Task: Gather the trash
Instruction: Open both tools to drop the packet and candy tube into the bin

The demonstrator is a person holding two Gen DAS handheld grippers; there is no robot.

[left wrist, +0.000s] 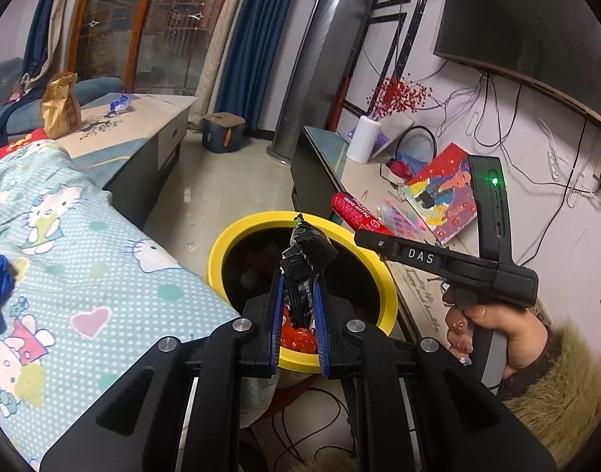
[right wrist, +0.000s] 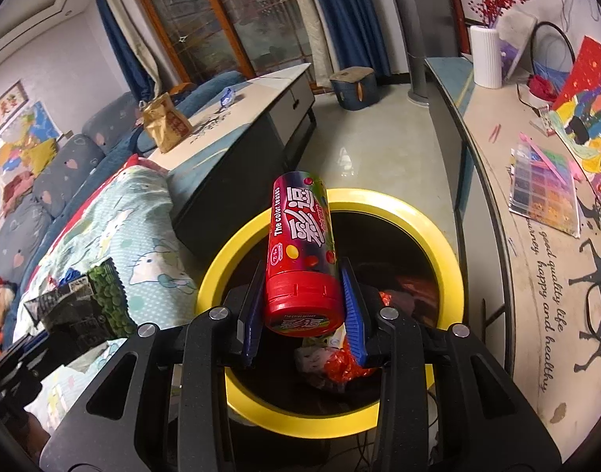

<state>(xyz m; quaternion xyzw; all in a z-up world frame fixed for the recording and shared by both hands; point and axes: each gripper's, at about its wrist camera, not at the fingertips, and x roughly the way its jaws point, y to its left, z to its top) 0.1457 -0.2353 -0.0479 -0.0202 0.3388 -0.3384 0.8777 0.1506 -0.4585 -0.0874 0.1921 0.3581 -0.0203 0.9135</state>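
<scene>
Looking from the left wrist, down and forward, close above the yellow-rimmed trash bin (left wrist: 261, 224), with the cartoon-cat blanket (left wrist: 84, 236) at left. Looking from the right wrist, down onto the same bin (right wrist: 398, 204) and blanket (right wrist: 115, 228), just as near. Both showing the coffee table (left wrist: 154, 118) (right wrist: 269, 90) behind.

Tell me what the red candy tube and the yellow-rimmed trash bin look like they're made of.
Red candy tube: likely plastic with a glossy printed sleeve; light glares off it and the cap is ridged. Trash bin: smooth, shiny yellow rim looks like moulded plastic; its dark inside is hard to judge.
</scene>
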